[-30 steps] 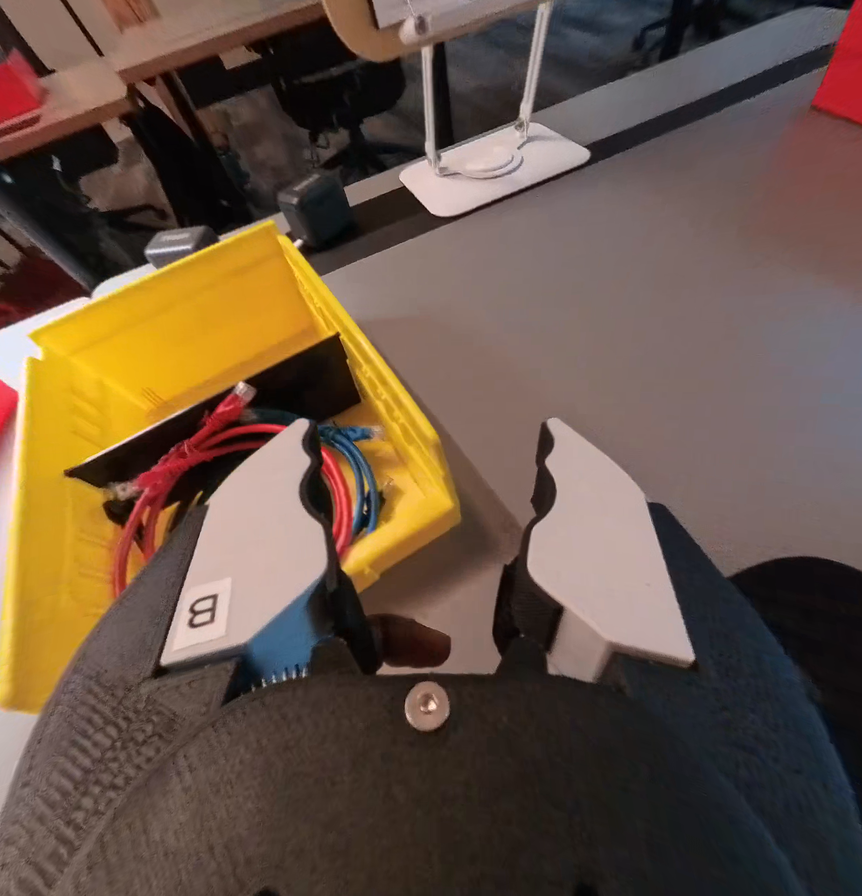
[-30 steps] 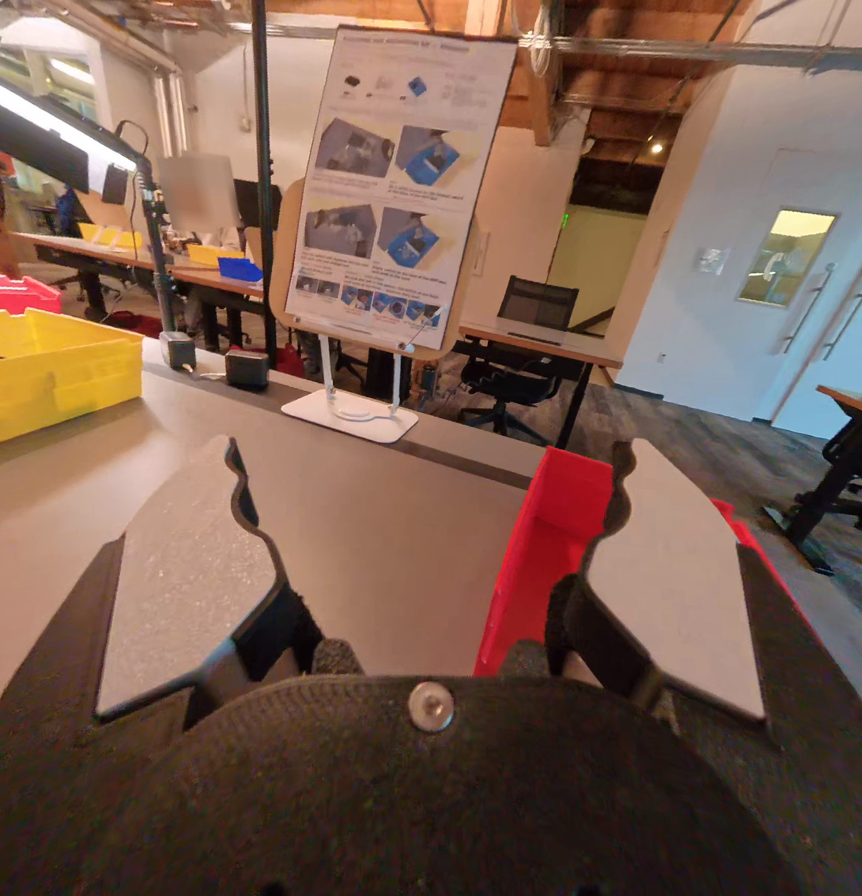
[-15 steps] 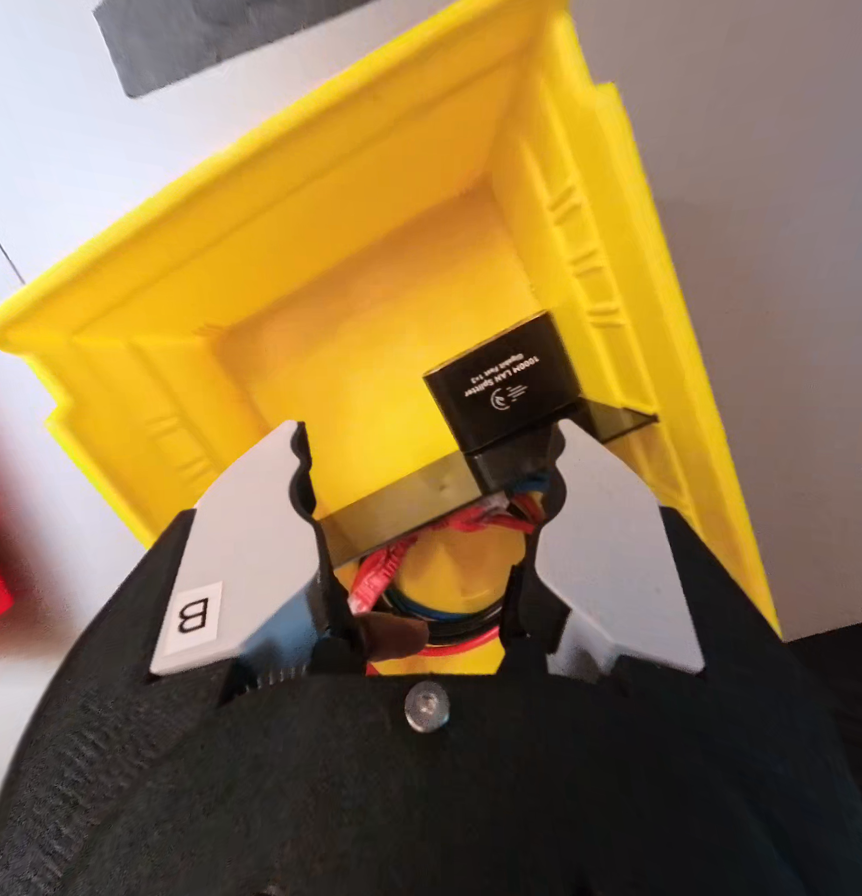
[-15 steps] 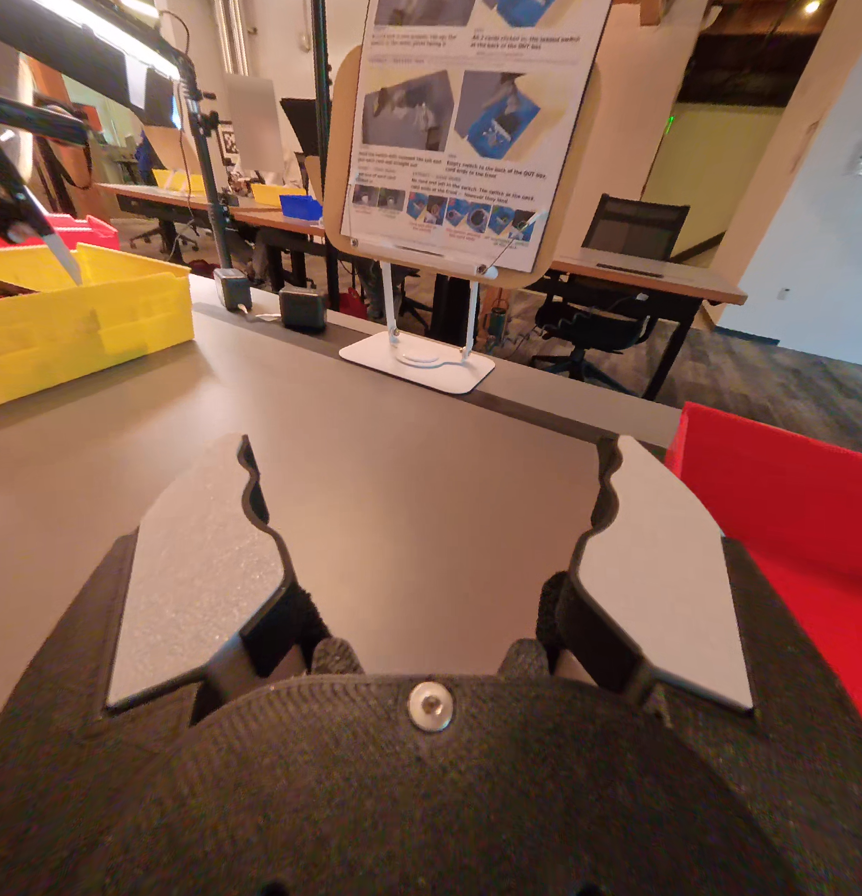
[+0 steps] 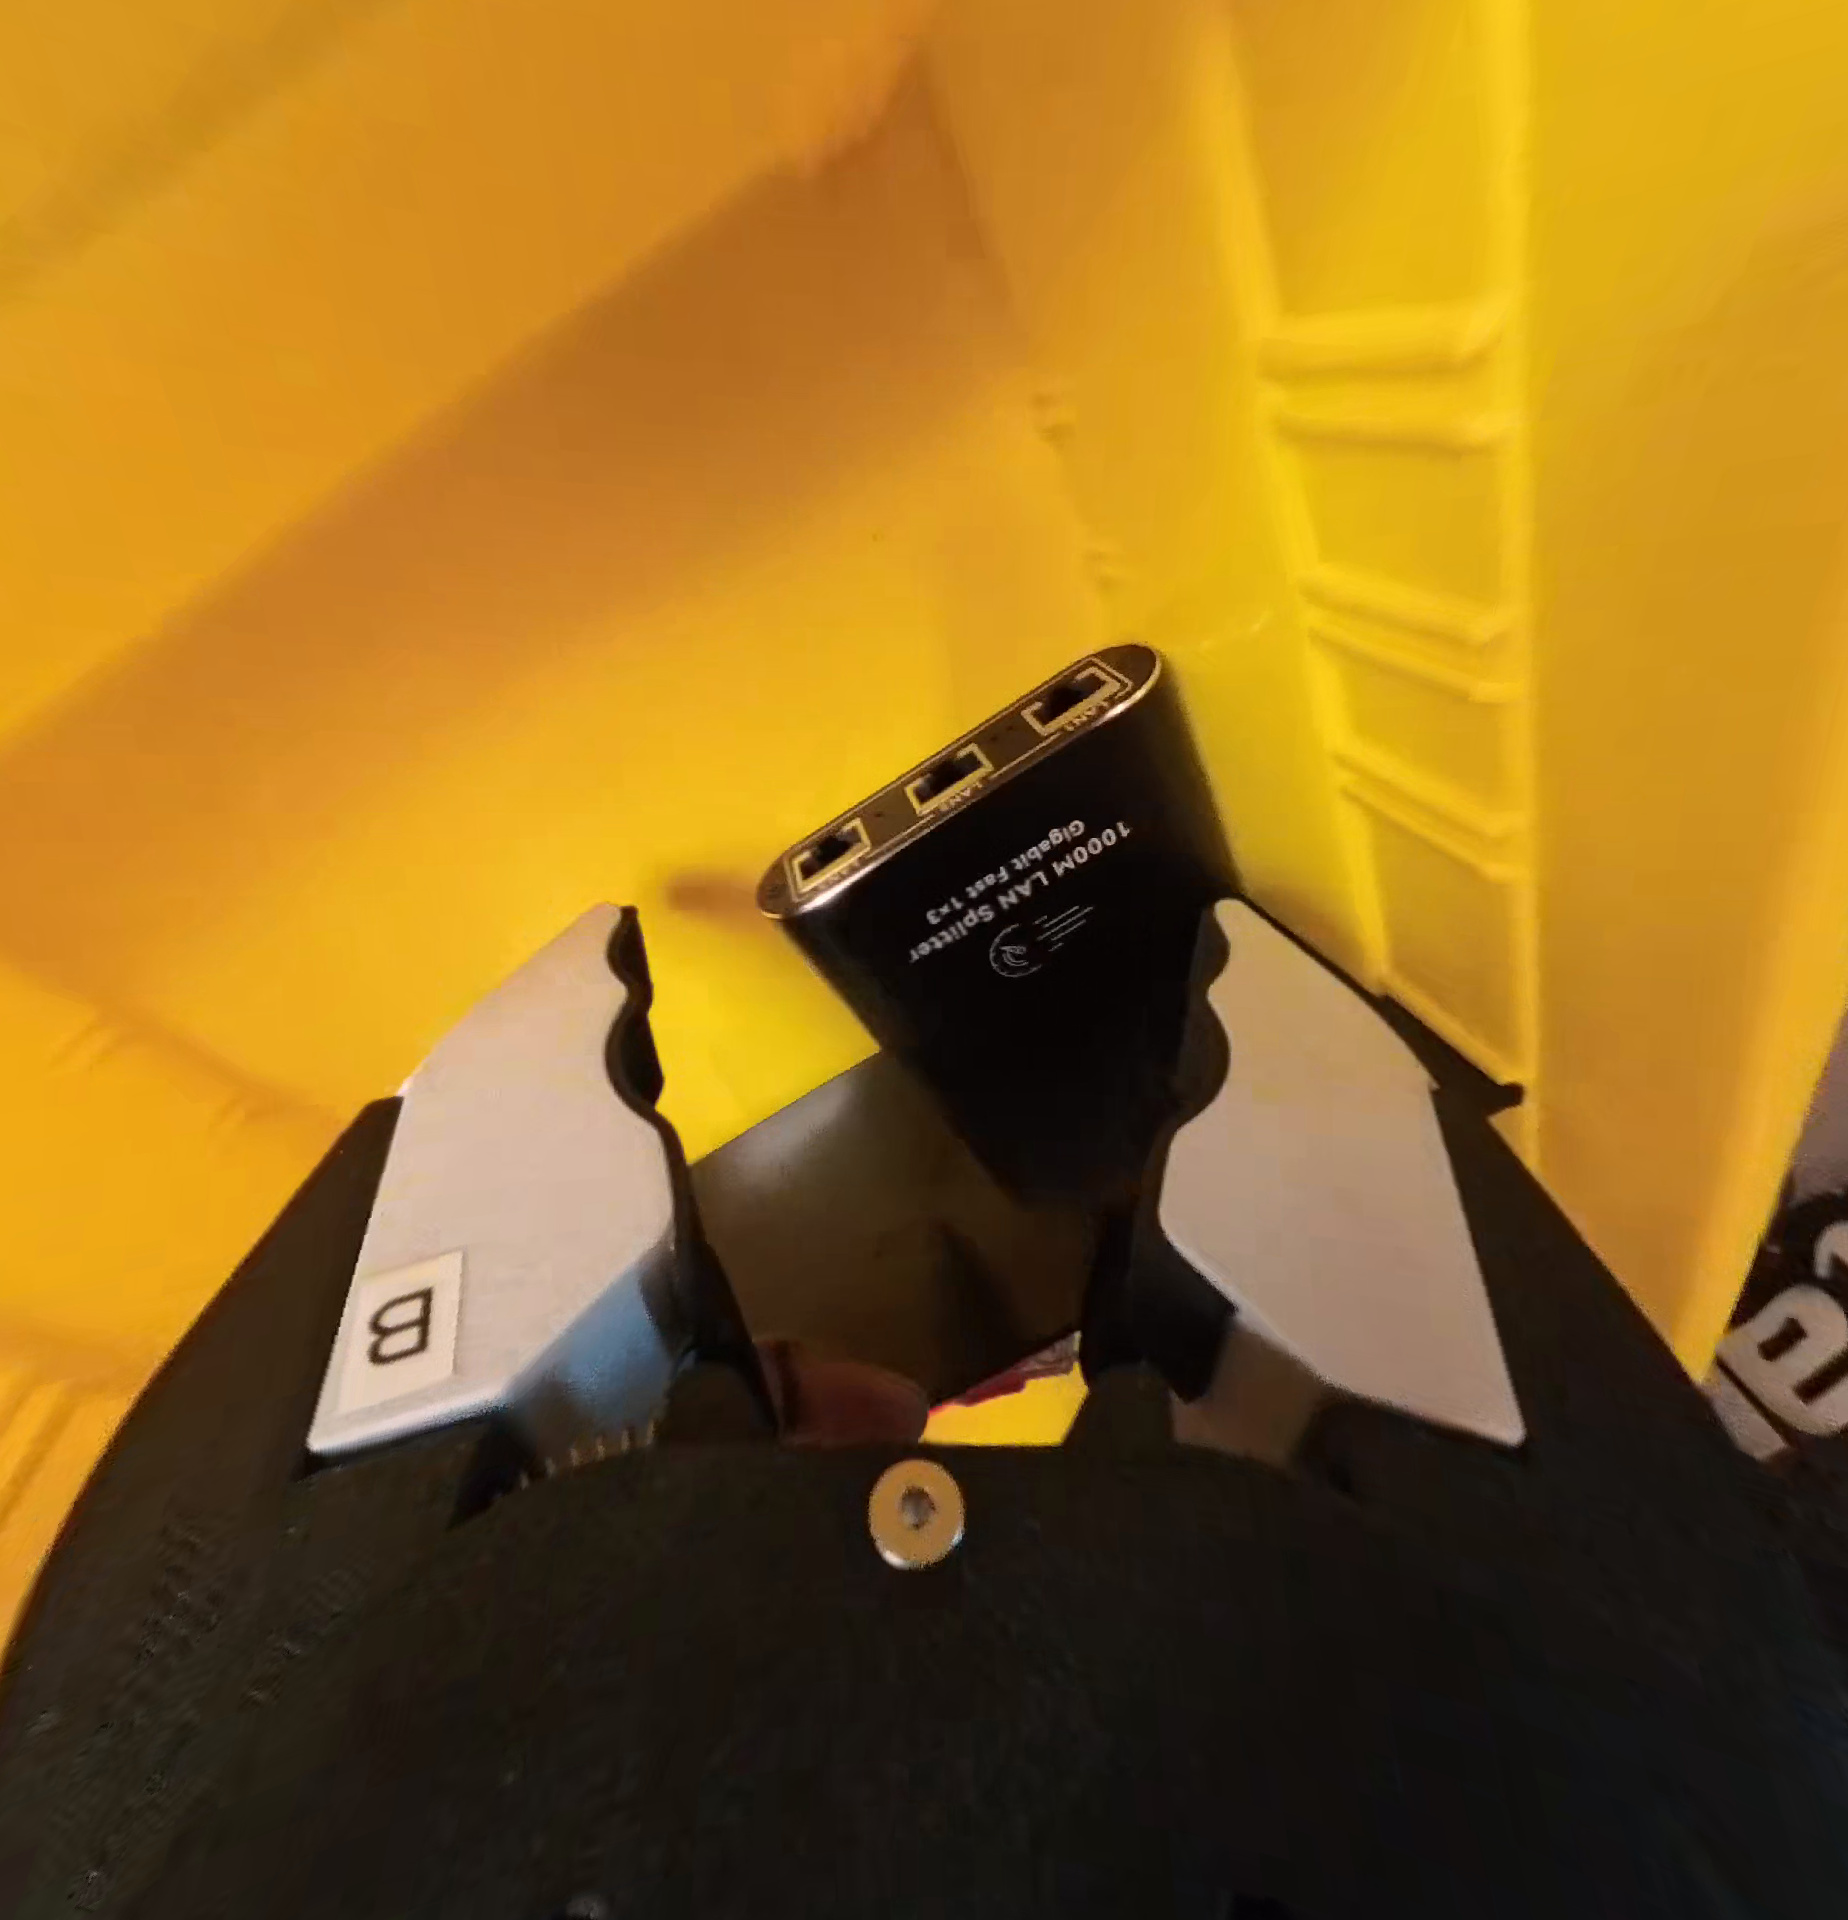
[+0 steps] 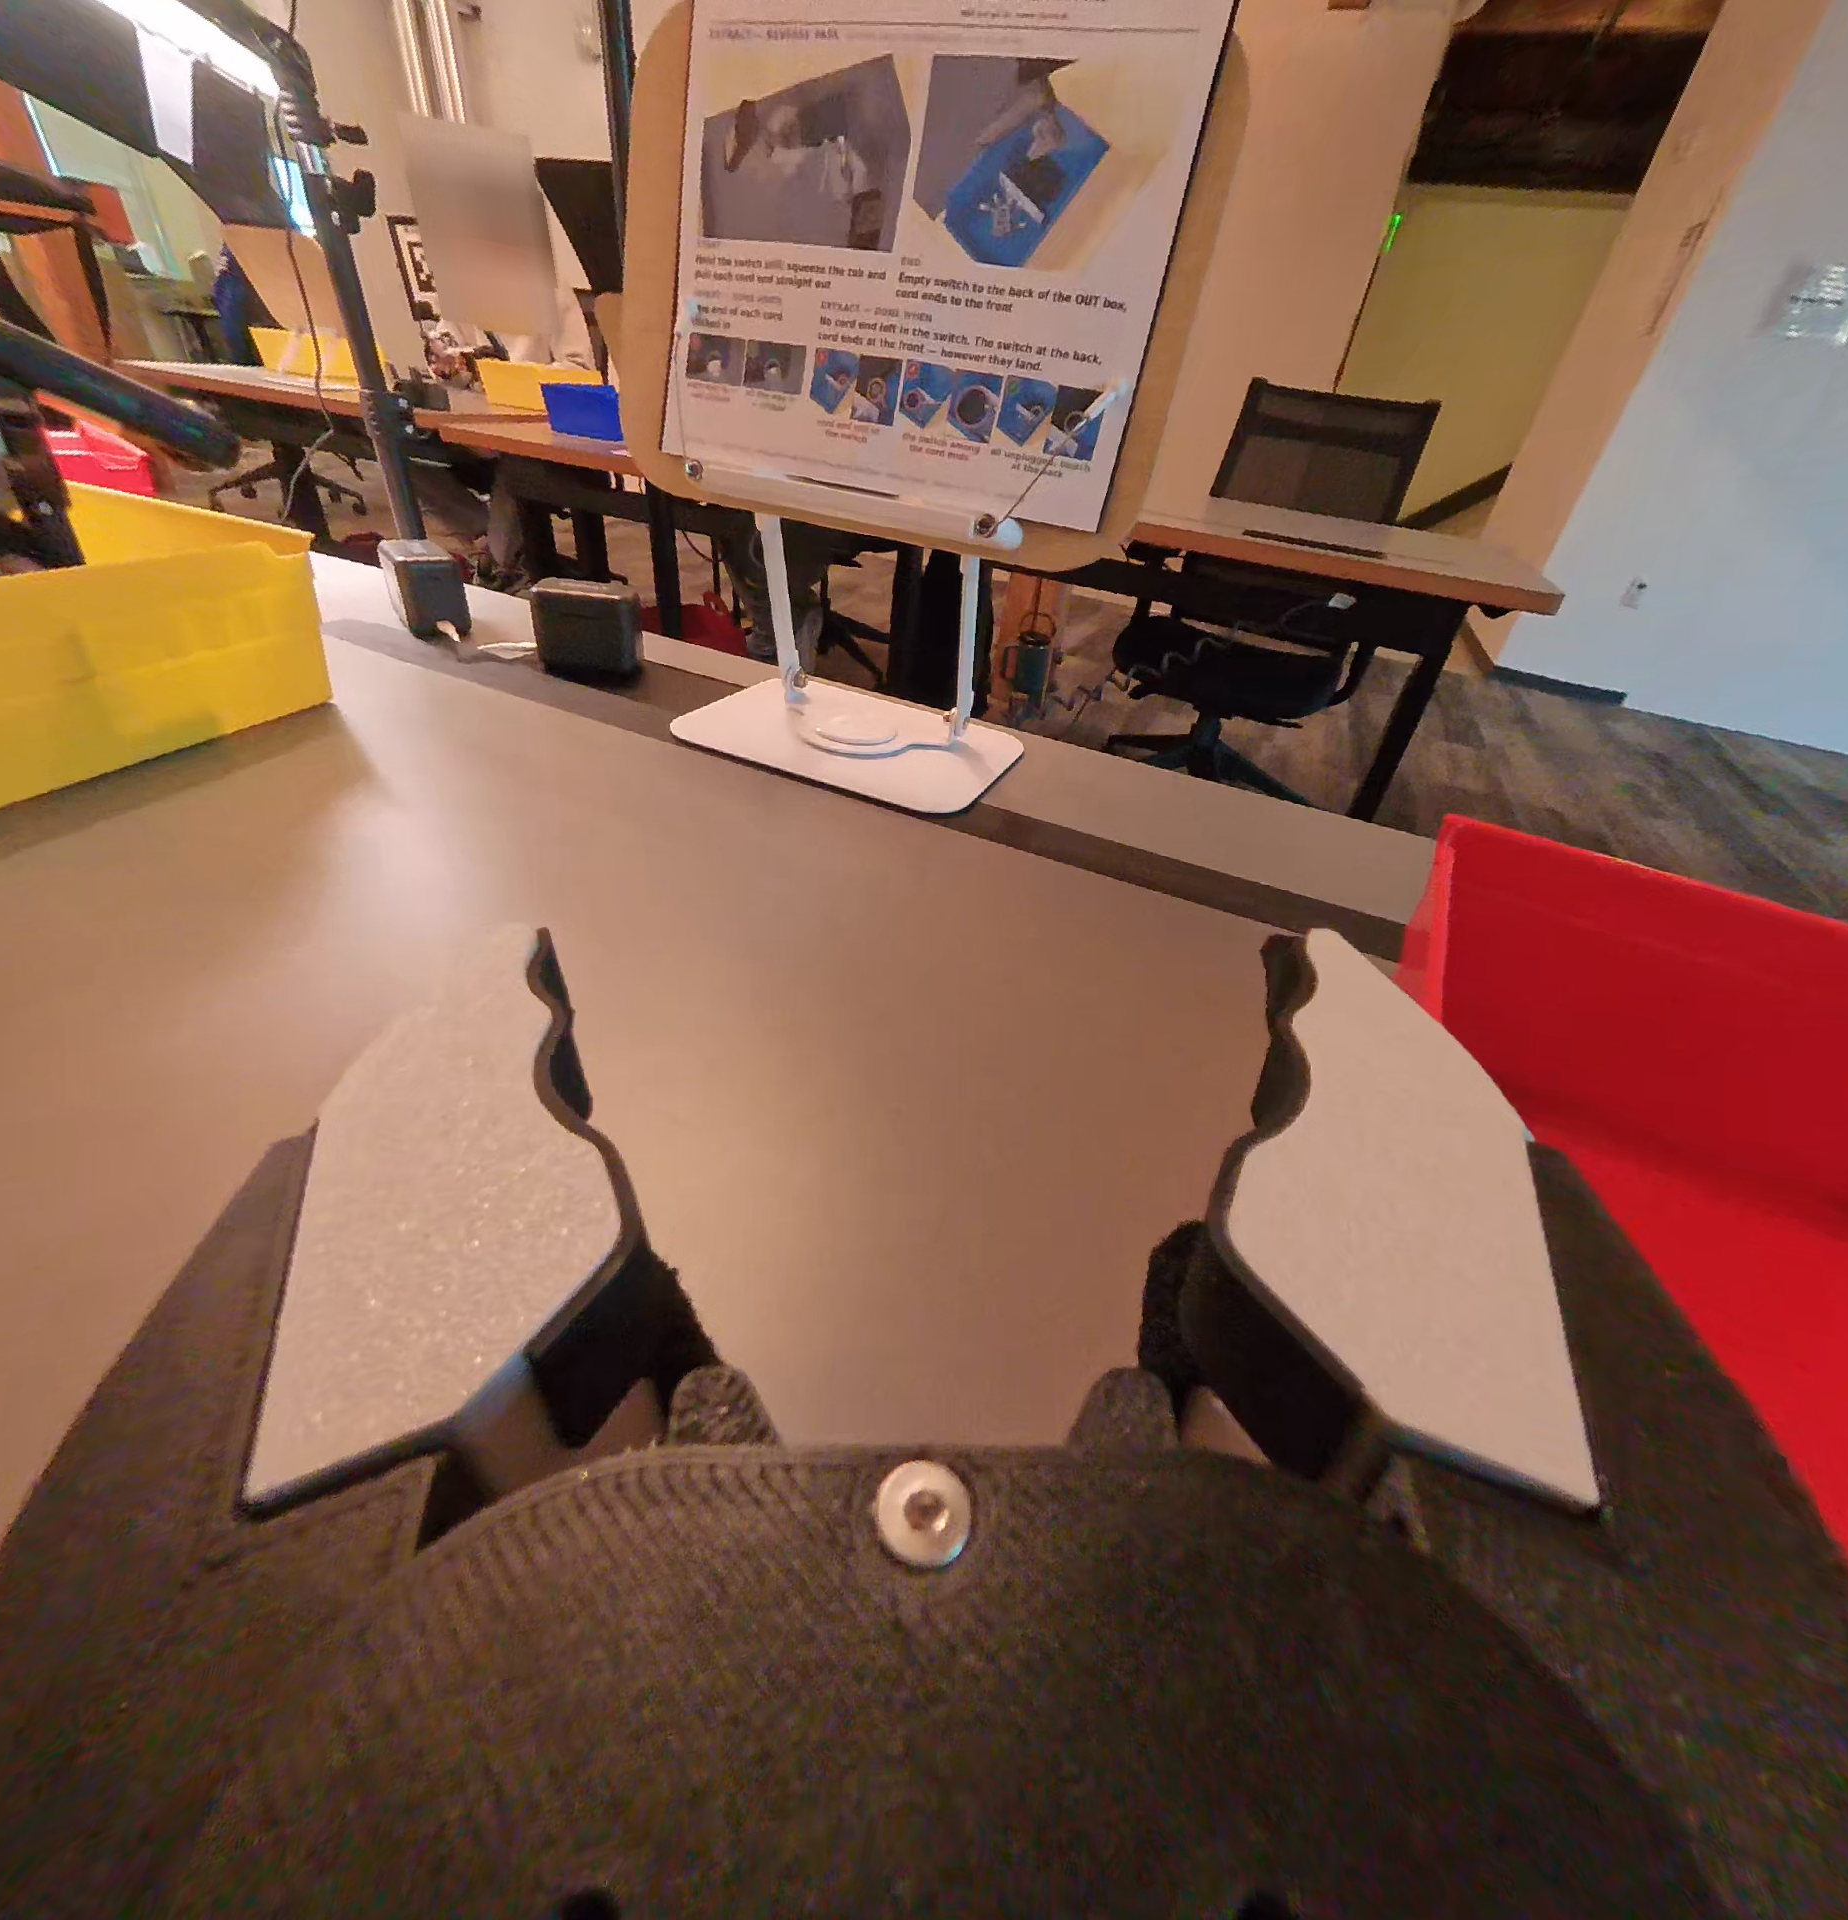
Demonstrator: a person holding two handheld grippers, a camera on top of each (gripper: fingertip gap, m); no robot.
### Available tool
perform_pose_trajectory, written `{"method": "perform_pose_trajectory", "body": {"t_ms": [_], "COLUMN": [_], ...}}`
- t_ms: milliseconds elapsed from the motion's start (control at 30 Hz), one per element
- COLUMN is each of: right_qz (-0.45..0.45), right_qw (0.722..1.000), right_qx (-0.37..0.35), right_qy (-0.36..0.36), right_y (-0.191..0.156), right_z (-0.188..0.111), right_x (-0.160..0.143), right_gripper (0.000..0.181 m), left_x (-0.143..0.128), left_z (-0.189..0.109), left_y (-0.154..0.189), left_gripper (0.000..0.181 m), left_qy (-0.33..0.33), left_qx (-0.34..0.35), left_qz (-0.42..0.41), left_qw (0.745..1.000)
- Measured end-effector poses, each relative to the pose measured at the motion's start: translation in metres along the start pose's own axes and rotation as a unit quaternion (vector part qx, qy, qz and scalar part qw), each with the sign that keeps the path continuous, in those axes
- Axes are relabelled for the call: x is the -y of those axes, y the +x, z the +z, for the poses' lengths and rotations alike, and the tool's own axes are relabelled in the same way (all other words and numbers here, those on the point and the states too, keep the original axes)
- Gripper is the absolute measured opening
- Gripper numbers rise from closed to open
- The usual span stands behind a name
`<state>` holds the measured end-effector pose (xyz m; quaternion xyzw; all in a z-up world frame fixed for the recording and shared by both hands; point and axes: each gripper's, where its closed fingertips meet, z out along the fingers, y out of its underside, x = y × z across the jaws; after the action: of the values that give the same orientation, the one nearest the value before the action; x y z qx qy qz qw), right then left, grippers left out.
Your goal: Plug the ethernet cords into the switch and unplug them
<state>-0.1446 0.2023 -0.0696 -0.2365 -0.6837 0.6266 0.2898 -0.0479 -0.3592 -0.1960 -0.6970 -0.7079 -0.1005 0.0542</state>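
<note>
In the left wrist view my left gripper (image 5: 920, 912) is open and low inside the yellow bin (image 5: 484, 520). A black switch (image 5: 1003, 956) lies between its fingers, close against the right finger (image 5: 1315, 1143). Its three ports (image 5: 946, 795) face away from me and are empty. The switch rests over a black divider (image 5: 847, 1195). A bit of red cord (image 5: 1003, 1392) shows under the divider; the other cords are hidden. My right gripper (image 6: 909, 956) is open and empty above the grey table (image 6: 795, 987).
In the right wrist view the yellow bin (image 6: 141, 665) stands at the far left and a red bin (image 6: 1678, 1018) at the right. An instruction board on a white stand (image 6: 847, 738) and two small black boxes (image 6: 585, 623) line the table's far edge.
My left gripper has swung over the yellow bin and dropped into it, closing in on the switch. My right gripper has tilted down and drifted a little left over the table.
</note>
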Motion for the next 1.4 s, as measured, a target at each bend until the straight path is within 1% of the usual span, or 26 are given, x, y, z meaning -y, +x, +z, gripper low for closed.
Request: {"method": "perform_pose_trajectory", "body": {"t_ms": [67,167,200,300,333,367,433,467,533,567,667,733,767,800,833,867,900,933,967,1033,1067,1167,1200,1267,1333,1400], "right_qz": [-0.002,-0.005,-0.007,-0.018,-0.022,-0.025,-0.028,-0.028,-0.027,-0.027,-0.032,-0.040,-0.041,-0.040,-0.036,-0.033,-0.030,-0.031,-0.032,-0.036,-0.038,-0.040,-0.038,-0.035,-0.035,-0.037], "right_qw": [1.000,1.000,1.000,1.000,1.000,0.999,0.999,0.999,1.000,1.000,0.999,0.999,0.999,0.999,0.999,0.999,0.999,0.999,0.999,0.999,0.999,0.999,0.999,0.999,0.999,0.999], "right_qx": [-0.005,-0.008,-0.010,-0.019,-0.021,-0.022,-0.021,-0.019,-0.015,-0.014,-0.015,-0.025,-0.028,-0.028,-0.027,-0.025,-0.024,-0.023,-0.023,-0.023,-0.024,-0.026,-0.025,-0.022,-0.020,-0.016], "right_qy": [0.001,0.002,0.002,-0.002,-0.003,-0.003,-0.001,0.000,0.002,0.002,0.004,0.007,0.009,0.011,0.014,0.017,0.020,0.021,0.020,0.015,0.012,0.011,0.012,0.013,0.013,0.014], "right_y": [0.002,0.002,0.002,0.005,0.005,0.005,0.004,0.003,0.002,0.001,0.001,0.004,0.006,0.006,0.006,0.006,0.006,0.006,0.006,0.006,0.006,0.006,0.006,0.005,0.004,0.003], "right_z": [-0.001,-0.002,-0.002,-0.003,-0.004,-0.004,-0.004,-0.004,-0.004,-0.004,-0.006,-0.009,-0.010,-0.011,-0.011,-0.012,-0.012,-0.013,-0.013,-0.013,-0.013,-0.013,-0.014,-0.013,-0.013,-0.011], "right_x": [0.000,0.000,0.000,-0.002,-0.002,-0.002,-0.001,-0.001,-0.001,-0.001,0.000,0.000,0.001,0.001,0.002,0.003,0.004,0.004,0.003,0.001,0.000,-0.002,-0.003,-0.003,-0.003,-0.003], "right_gripper": [0.126,0.125,0.125,0.125,0.125,0.125,0.125,0.125,0.125,0.125,0.124,0.122,0.121,0.121,0.121,0.121,0.121,0.121,0.121,0.121,0.121,0.122,0.122,0.122,0.121,0.121], "left_x": [-0.006,-0.001,-0.001,0.000,0.001,0.003,0.013,0.013,0.001,0.000,0.007,0.007,0.006,0.002,-0.005,-0.014,-0.018,-0.016,-0.016,-0.029,-0.031,-0.062,-0.071,-0.085,-0.096,-0.106], "left_z": [0.009,0.008,0.008,0.005,0.001,-0.006,-0.030,-0.039,-0.043,-0.041,-0.035,-0.029,-0.024,-0.018,-0.010,-0.003,0.000,-0.001,-0.003,-0.001,-0.001,0.008,0.011,0.014,0.010,0.007], "left_y": [0.001,0.001,0.006,0.008,0.006,0.003,0.002,0.002,-0.004,-0.005,0.000,0.011,0.015,0.013,0.008,0.007,0.013,0.017,0.018,0.022,0.027,0.054,0.066,0.095,0.110,0.117], "left_gripper": [0.102,0.097,0.085,0.074,0.066,0.053,0.029,0.025,0.026,0.027,0.027,0.027,0.028,0.029,0.033,0.042,0.043,0.044,0.044,0.043,0.042,0.039,0.038,0.031,0.017,0.008], "left_qy": [-0.030,-0.022,-0.020,-0.007,0.006,0.028,0.104,0.125,0.106,0.107,0.124,0.116,0.103,0.080,0.049,0.019,0.009,0.028,0.046,0.049,0.070,0.083,0.099,0.166,0.243,0.286], "left_qx": [0.000,0.003,-0.008,-0.002,0.004,0.012,0.010,0.011,0.033,0.032,0.014,-0.016,-0.035,-0.032,-0.014,-0.009,-0.030,-0.045,-0.041,-0.029,-0.022,-0.005,0.003,0.018,0.085,0.136], "left_qz": [-0.004,-0.013,-0.010,-0.007,-0.005,-0.003,0.001,0.007,0.010,0.005,0.011,0.018,0.013,0.009,0.015,0.021,0.019,0.019,0.034,0.057,0.063,0.072,0.076,0.085,0.085,0.084], "left_qw": [1.000,1.000,1.000,1.000,1.000,1.000,0.994,0.992,0.994,0.994,0.992,0.993,0.994,0.996,0.999,1.000,0.999,0.998,0.997,0.997,0.995,0.994,0.992,0.982,0.963,0.945]}}
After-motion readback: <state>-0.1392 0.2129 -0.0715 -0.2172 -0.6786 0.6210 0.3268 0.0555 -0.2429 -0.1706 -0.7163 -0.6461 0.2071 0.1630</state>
